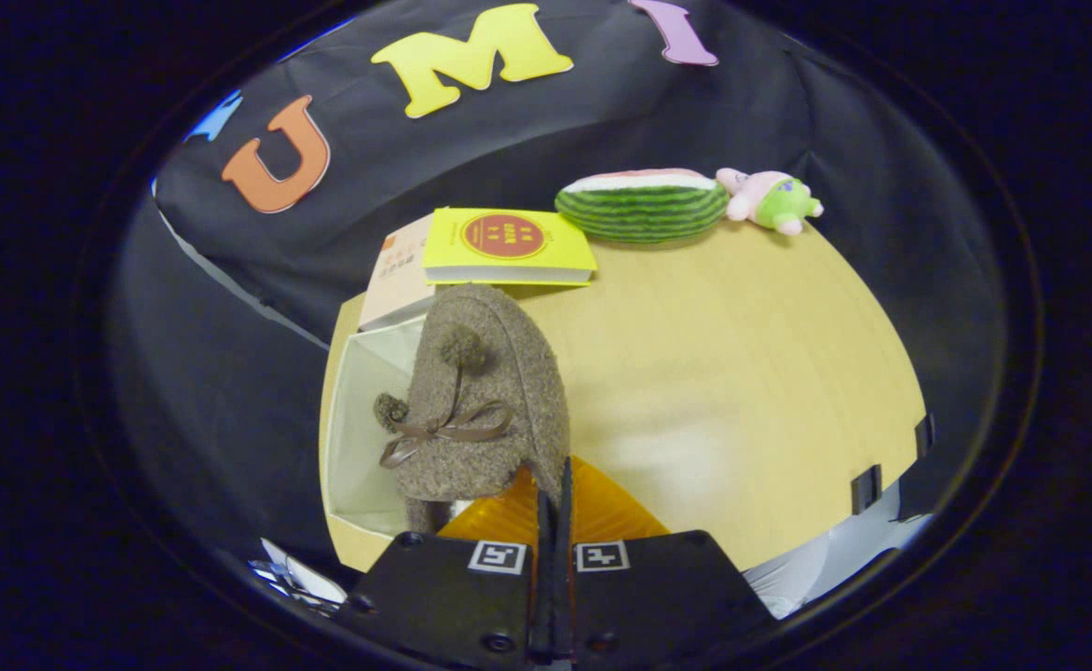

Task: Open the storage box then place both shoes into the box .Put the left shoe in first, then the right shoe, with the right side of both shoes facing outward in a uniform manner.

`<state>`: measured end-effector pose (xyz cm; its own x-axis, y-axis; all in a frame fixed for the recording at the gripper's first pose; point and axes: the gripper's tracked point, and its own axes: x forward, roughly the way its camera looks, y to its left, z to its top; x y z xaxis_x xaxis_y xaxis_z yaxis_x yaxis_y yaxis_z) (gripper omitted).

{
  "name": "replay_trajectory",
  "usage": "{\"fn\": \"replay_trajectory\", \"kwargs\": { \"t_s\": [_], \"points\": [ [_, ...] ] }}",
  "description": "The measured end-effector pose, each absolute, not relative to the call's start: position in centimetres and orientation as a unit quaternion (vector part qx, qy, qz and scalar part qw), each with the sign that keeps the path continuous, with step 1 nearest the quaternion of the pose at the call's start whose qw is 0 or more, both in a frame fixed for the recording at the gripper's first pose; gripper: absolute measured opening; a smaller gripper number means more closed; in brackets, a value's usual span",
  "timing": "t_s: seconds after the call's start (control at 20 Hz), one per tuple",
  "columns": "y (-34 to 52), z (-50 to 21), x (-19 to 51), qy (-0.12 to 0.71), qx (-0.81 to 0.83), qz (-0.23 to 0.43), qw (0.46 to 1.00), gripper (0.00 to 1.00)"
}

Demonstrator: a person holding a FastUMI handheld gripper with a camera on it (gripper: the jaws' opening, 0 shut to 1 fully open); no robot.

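The jaws are pressed together, pinching the rear edge of a fuzzy grey-brown shoe (485, 410) with pompoms and a ribbon bow, held over the open white storage box (360, 438) on the tabletop (742, 391).

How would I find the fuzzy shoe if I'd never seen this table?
Start at the wooden table and go to the open white box at its edge, nearer than the yellow book. The shoe hangs over that box, pinched by the gripper. It is the brown woolly thing with two pompoms and a ribbon bow.
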<state>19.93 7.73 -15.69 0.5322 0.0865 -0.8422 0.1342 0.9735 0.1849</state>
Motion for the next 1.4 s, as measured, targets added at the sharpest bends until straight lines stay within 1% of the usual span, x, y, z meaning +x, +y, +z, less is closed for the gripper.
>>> {"fn": "replay_trajectory", "kwargs": {
  "t_s": [0.2,0.45,0.55,0.7,0.85,0.95,1.0,1.05,1.15,1.2,1.4],
  "points": [
    [12.5,-15.2,21.5,0.458,0.134,-0.005,0.879,0.06],
    [15.6,-14.8,23.9,0.389,0.152,-0.011,0.909,0.06],
    [16.5,-15.4,24.6,0.38,0.153,-0.003,0.912,0.06],
    [16.9,-17.0,24.9,0.378,0.151,-0.008,0.913,0.07],
    [16.8,-19.0,25.0,0.375,0.114,-0.016,0.92,0.09],
    [17.7,-19.6,25.2,0.36,0.114,0.007,0.926,0.2],
    [18.0,-19.4,25.5,0.341,0.122,0.013,0.932,0.34],
    [17.6,-18.9,25.3,0.326,0.124,0.01,0.937,0.38],
    [16.7,-18.0,24.8,0.306,0.13,-0.001,0.943,0.82],
    [16.3,-17.5,24.4,0.296,0.126,-0.008,0.947,1.0],
    [14.4,-14.5,23.4,0.249,0.083,-0.016,0.965,1.0]
  ]
}}
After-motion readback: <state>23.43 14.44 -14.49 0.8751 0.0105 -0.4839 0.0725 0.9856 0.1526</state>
